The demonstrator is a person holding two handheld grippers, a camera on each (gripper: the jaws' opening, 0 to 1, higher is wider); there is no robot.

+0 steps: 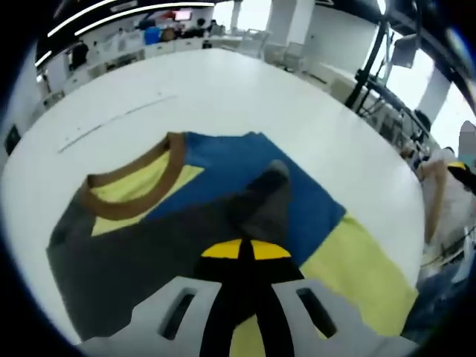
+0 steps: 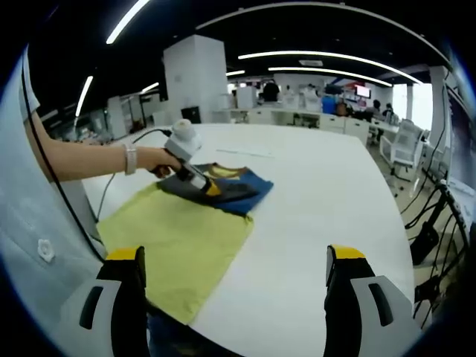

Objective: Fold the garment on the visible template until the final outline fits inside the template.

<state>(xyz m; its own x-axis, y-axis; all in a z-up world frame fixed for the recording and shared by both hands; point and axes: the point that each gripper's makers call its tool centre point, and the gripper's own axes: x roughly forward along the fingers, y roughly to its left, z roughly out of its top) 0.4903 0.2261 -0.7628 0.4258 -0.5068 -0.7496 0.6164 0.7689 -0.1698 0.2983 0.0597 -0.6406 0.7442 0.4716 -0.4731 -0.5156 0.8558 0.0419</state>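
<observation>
A garment of blue, yellow and dark grey panels with a brown collar [image 1: 126, 204] lies on the white table [image 1: 223, 89]. My left gripper [image 1: 245, 249] has its yellow-tipped jaws together, shut on a raised fold of the garment's dark grey cloth [image 1: 268, 197]. In the right gripper view a hand holds that left gripper [image 2: 216, 187] low on the garment [image 2: 178, 238], whose yellow part spreads toward the near table edge. My right gripper [image 2: 235, 256] hovers above that near edge, open, with its jaws wide apart and nothing between them.
A faint thin line [image 1: 111, 123] runs across the table beyond the collar. A person's arm [image 2: 82, 160] and a cable [image 2: 111, 186] reach in from the left. Desks and chairs [image 2: 401, 141] stand beyond the table's far side; black stands [image 1: 372, 67] stand past its right rim.
</observation>
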